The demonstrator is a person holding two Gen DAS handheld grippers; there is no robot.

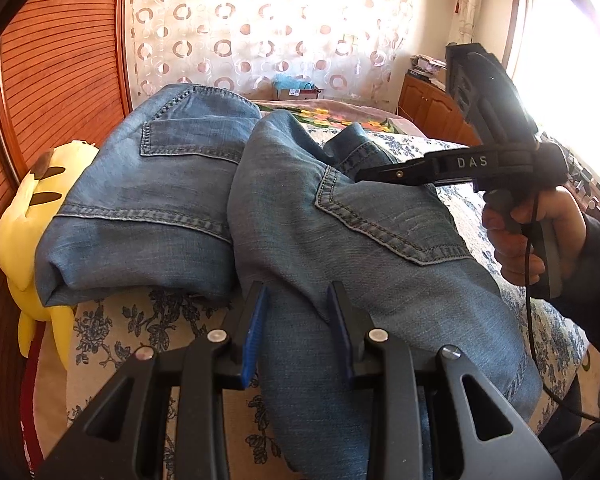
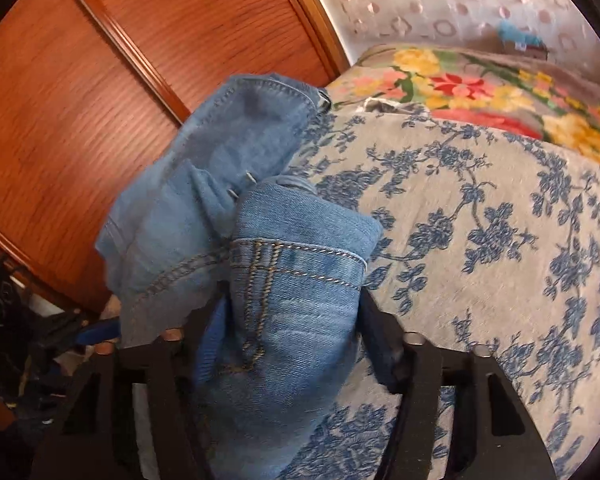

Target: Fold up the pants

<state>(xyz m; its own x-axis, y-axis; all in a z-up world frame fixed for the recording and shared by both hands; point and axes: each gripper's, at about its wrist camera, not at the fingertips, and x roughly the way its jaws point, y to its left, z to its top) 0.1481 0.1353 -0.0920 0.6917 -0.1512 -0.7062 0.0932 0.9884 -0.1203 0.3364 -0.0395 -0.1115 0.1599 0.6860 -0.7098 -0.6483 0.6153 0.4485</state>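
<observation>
Indoors | floral bedspread (image 2: 480,208) | wood wardrobe (image 1: 60,72) | both fingers clamped on jeans (image 1: 340,240)

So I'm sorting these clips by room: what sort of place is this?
Most likely a home bedroom: a bed under a blue floral bedspread, a yellow plush toy by the wooden headboard, and a patterned curtain.

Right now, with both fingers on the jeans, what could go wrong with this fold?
1. The left gripper pinches only a ridge of the jeans; the denim may slip out when pulled.
2. The right gripper holds a thick bunch at the waistband, so the fold may come out lumpy.
3. The jeans lie against the yellow plush toy, which could be dragged or pushed off the bed.
</observation>
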